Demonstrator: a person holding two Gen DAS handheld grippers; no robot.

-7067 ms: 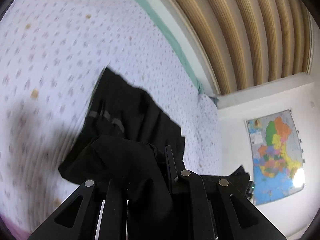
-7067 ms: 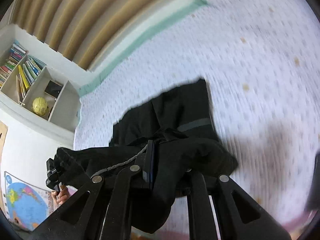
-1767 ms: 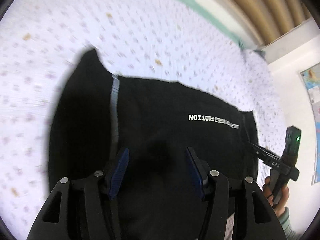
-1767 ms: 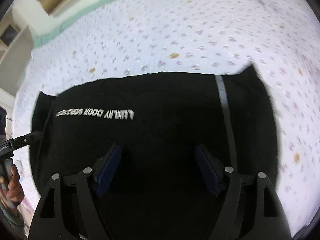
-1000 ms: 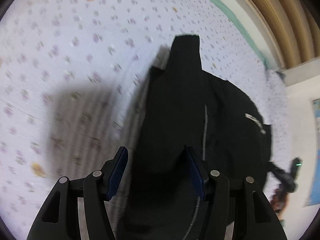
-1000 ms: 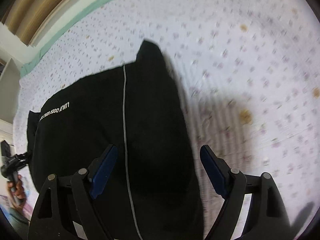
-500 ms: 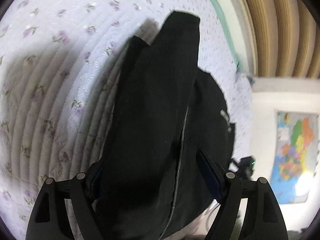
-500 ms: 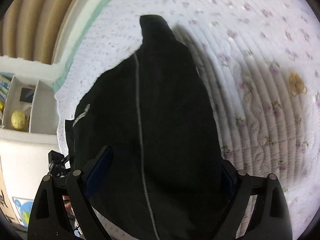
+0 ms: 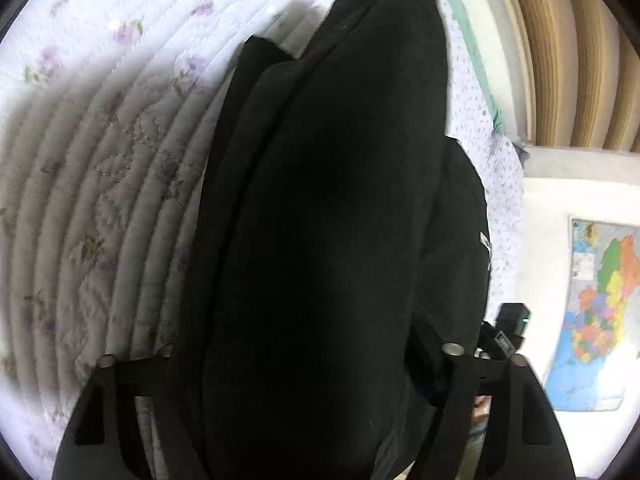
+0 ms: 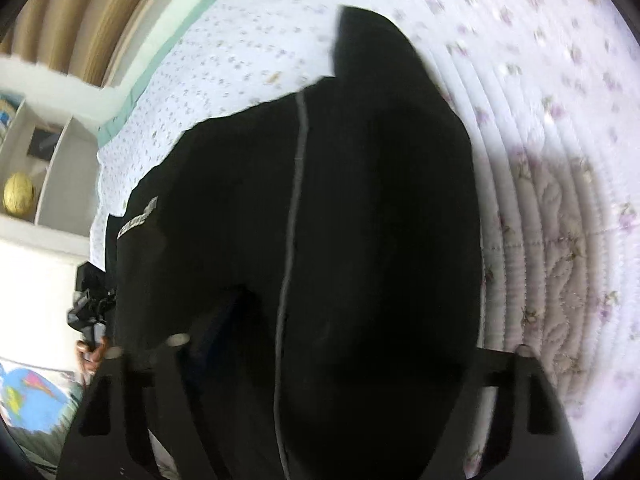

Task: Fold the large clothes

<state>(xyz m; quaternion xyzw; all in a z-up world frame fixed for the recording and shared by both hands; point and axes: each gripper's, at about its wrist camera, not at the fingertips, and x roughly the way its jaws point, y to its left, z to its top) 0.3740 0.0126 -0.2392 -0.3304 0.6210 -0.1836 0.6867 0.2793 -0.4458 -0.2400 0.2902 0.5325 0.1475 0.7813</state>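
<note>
The black garment lay spread on the flowery quilt, and a thick fold of it sat between the closing fingers of the left gripper, whose tips were hidden. The right gripper was closing around the other end, tips hidden too. If one side pinched too little cloth, the fold could slip and go crooked.

We see bright daylight on the quilt, soft shadows beside the black garment, strong fisheye bending at edges, and motion blur in the right view
</note>
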